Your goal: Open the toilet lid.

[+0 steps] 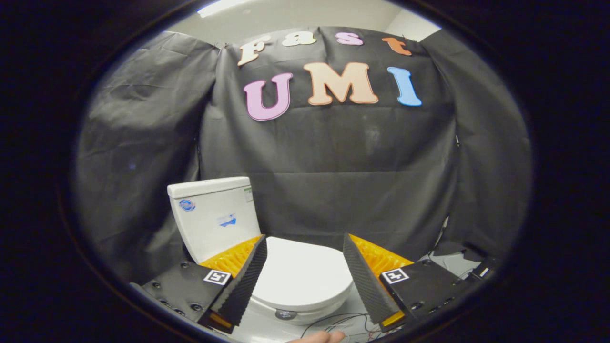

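A white toilet stands ahead and below the gripper, its lid point(301, 276) lying flat and closed over the bowl. The white tank point(214, 216) rises behind it, to the left of the left finger. My gripper point(304, 243) is open, its two ribbed black fingers point(245, 281) spread wide on either side of the lid as seen from here. Nothing is between the fingers, and they hang above the lid without touching it.
Black cloth walls close in the booth behind and beside the toilet. Thin cables point(343, 324) lie on the pale floor in front of the bowl. A fingertip of a person's hand point(318, 337) shows at the bottom, below the fingers.
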Action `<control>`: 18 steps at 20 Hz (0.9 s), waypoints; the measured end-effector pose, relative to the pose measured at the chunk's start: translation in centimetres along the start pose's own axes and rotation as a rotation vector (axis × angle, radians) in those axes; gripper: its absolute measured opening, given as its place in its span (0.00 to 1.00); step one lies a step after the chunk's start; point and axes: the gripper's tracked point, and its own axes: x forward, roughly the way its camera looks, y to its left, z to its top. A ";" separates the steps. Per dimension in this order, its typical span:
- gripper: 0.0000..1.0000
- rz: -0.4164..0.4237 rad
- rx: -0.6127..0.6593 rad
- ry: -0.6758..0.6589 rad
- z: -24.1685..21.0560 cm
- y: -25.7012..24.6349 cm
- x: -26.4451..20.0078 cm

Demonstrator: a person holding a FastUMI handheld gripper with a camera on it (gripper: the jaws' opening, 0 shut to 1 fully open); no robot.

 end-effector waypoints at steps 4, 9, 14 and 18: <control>0.98 -0.002 0.048 0.026 -2.3 1.1 0.7; 0.98 0.002 0.139 0.037 -4.9 3.0 1.4; 0.98 0.003 0.201 0.090 -7.3 3.9 1.6; 0.98 -0.024 0.332 0.091 -8.7 3.8 2.0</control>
